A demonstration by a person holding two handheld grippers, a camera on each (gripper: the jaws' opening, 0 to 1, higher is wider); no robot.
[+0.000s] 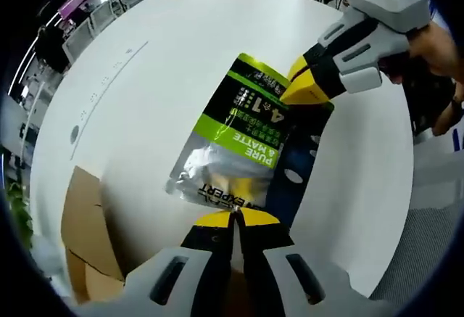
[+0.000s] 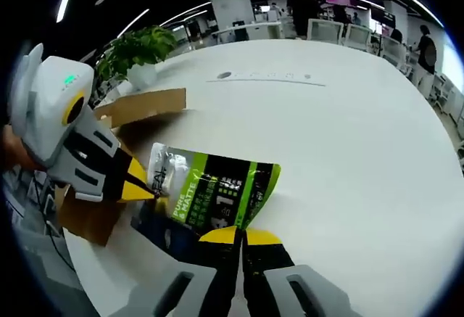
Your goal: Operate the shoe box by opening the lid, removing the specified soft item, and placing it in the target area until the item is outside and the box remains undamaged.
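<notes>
White table [image 1: 145, 114]: both grippers pinch "PURE MATTE" pouch [image 1: 239, 136].

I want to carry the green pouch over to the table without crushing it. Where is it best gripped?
By its flat sealed ends, as now: the left gripper pinches one end of the green pouch, the right gripper the opposite end. Approaching edge-on suits the thin seams and probably spares the bulging middle. The cardboard box sits beside it.

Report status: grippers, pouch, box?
Left gripper and right gripper both shut on pouch, one at each end. Pouch held over white table, outside cardboard box. Nothing in the way.
</notes>
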